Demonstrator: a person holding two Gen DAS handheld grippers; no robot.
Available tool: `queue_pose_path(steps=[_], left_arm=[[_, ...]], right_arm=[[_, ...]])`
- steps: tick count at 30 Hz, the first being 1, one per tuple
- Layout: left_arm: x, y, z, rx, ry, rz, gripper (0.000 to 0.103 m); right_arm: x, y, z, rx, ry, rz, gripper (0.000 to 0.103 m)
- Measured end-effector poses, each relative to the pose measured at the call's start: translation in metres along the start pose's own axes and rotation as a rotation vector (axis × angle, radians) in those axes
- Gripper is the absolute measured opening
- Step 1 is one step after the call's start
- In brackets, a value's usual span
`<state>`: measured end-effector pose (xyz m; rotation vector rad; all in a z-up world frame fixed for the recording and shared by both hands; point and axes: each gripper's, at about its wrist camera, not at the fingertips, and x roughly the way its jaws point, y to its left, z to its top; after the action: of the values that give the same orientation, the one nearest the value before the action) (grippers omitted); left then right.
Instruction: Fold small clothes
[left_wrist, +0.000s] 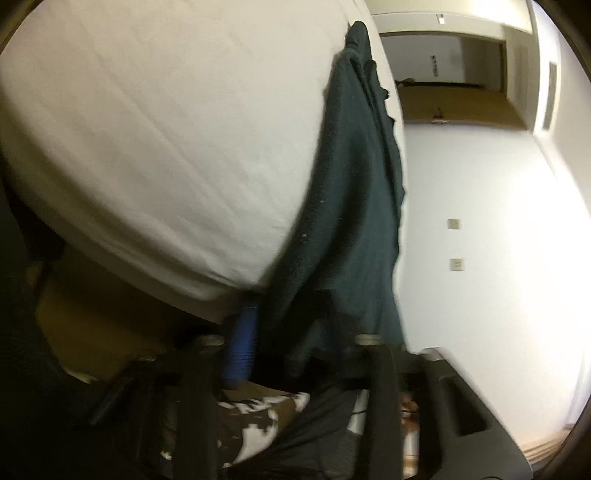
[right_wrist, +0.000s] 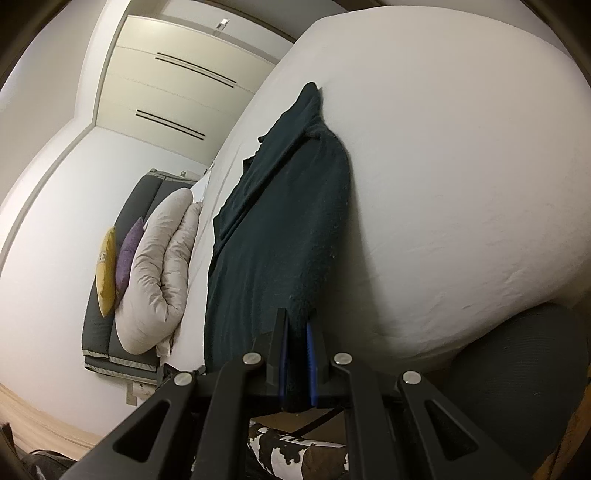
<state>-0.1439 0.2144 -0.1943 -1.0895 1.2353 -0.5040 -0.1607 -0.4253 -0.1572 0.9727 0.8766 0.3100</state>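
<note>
Barely begun: dark green garment (right_wrist: 280, 236) stretched long over the white bed (right_wrist: 461, 184), no finished fold visible. Right gripper (right_wrist: 295, 332) jaws narrow, pinching its near edge; left gripper (left_wrist: 291, 332) jaws apparently clamping the other corner, too blurred to confirm.

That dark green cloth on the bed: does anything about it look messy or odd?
The dark green cloth is bunched into uneven folds rather than flat on the white bed. The right gripper pinches its near edge. Nothing looks torn or spilled.
</note>
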Motion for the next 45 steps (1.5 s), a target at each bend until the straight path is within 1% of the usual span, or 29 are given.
queue_pose_path(steps=[1, 3, 5, 9, 10, 13, 17, 18, 20, 23, 24, 25, 27, 29, 32, 34, 37, 41, 45], left_arm=[[0.0, -0.002, 0.0, 0.007, -0.001, 0.002, 0.028], [0.001, -0.003, 0.0, 0.013, 0.0, -0.012, 0.023], [0.0, 0.0, 0.001, -0.012, -0.009, -0.058, 0.023], [-0.002, 0.012, 0.002, -0.079, -0.035, -0.092, 0.023], [-0.002, 0.018, 0.003, -0.101, -0.04, -0.091, 0.023], [0.001, 0.021, 0.002, -0.123, -0.04, -0.104, 0.023], [0.009, 0.017, 0.0, -0.093, -0.018, -0.077, 0.022], [0.01, 0.015, 0.002, -0.079, -0.012, -0.062, 0.014], [0.01, 0.012, 0.002, -0.042, -0.001, -0.035, 0.005], [0.003, -0.001, 0.006, 0.022, -0.021, -0.019, 0.004], [0.0, -0.005, 0.007, 0.035, -0.03, -0.029, 0.004], [-0.006, -0.012, 0.009, 0.047, -0.052, -0.054, 0.004], [-0.016, -0.02, 0.014, 0.061, -0.086, -0.07, 0.004], [-0.029, -0.028, 0.021, 0.067, -0.129, -0.105, 0.004], [-0.043, -0.04, 0.03, 0.069, -0.173, -0.158, 0.004], [-0.047, -0.051, 0.034, 0.094, -0.186, -0.171, 0.004], [-0.048, -0.064, 0.039, 0.113, -0.179, -0.186, 0.004], [-0.038, -0.073, 0.045, 0.108, -0.151, -0.183, 0.004], [-0.029, -0.088, 0.063, 0.121, -0.163, -0.178, 0.004]], right_arm=[[0.0, -0.001, 0.0, 0.005, -0.002, 0.002, 0.009], [-0.002, -0.005, -0.001, 0.015, -0.005, 0.011, 0.009], [-0.003, -0.008, -0.001, 0.024, -0.009, 0.016, 0.009], [-0.008, -0.013, 0.0, 0.046, -0.022, 0.032, 0.009], [-0.008, -0.013, 0.0, 0.049, -0.024, 0.032, 0.009], [-0.009, -0.015, 0.001, 0.058, -0.029, 0.038, 0.009], [-0.006, -0.016, 0.0, 0.063, -0.026, 0.032, 0.009], [-0.006, -0.016, 0.0, 0.064, -0.025, 0.032, 0.009], [-0.006, -0.016, 0.0, 0.06, -0.025, 0.027, 0.009], [-0.007, -0.015, -0.002, 0.055, -0.025, 0.023, 0.009], [-0.007, -0.014, -0.002, 0.052, -0.025, 0.023, 0.009], [-0.007, -0.013, -0.001, 0.048, -0.025, 0.023, 0.009], [-0.007, -0.011, -0.001, 0.046, -0.027, 0.024, 0.009], [-0.007, -0.009, 0.0, 0.043, -0.031, 0.027, 0.009], [-0.009, -0.008, 0.002, 0.053, -0.044, 0.054, 0.009], [-0.008, -0.003, 0.004, 0.047, -0.042, 0.071, 0.009], [-0.001, 0.006, 0.011, 0.02, -0.013, 0.041, 0.009], [0.007, 0.016, 0.028, 0.013, -0.004, 0.069, 0.009], [0.023, 0.04, 0.062, -0.038, 0.006, 0.091, 0.009]])
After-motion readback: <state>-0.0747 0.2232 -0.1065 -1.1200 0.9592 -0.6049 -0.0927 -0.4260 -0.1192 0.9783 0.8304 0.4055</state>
